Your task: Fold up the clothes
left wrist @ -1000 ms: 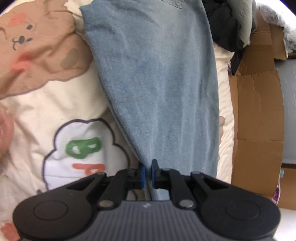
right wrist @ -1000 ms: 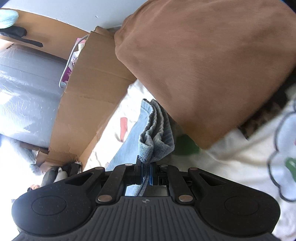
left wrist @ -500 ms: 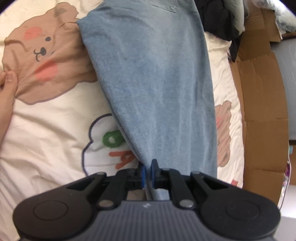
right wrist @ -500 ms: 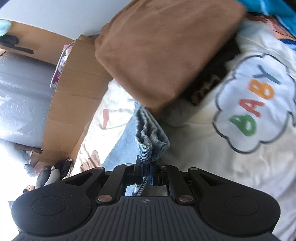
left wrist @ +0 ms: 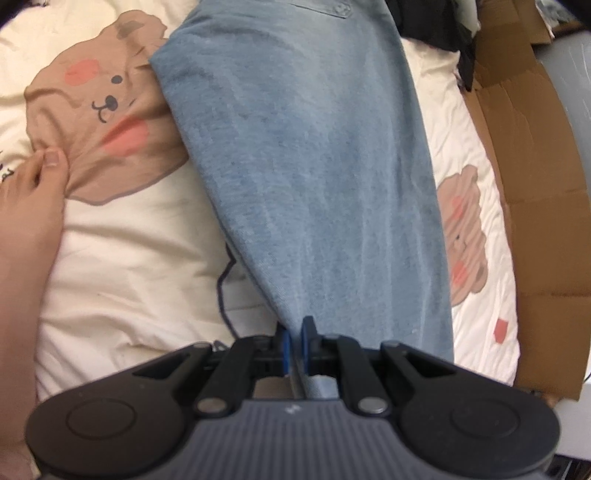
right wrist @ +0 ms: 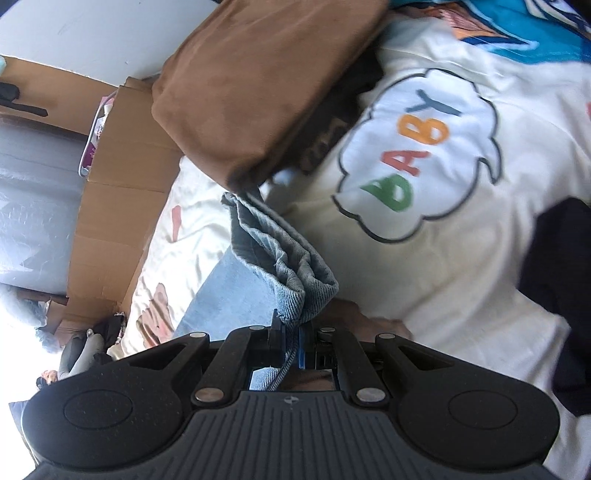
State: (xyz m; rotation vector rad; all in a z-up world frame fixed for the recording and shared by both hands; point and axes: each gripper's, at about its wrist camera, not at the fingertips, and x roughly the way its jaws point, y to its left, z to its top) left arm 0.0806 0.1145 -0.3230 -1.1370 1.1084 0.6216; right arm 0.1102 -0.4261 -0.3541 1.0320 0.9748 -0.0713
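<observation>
A pair of light blue jeans lies stretched out over a cream bedspread printed with bears. My left gripper is shut on the near hem of the jeans, and the leg runs away from it toward the waistband at the top. In the right wrist view my right gripper is shut on a bunched hem of the jeans, lifted a little above the bedspread.
A person's bare foot rests on the bedspread at the left. Dark clothes lie beyond the jeans. Cardboard lines the bed's right side. A brown folded garment and a dark garment lie near my right gripper.
Both grippers have pulled back along the bed with the jeans' hems held. The bare foot has come into the left view. The brown garment now lies farther off, and the BABY print shows.
</observation>
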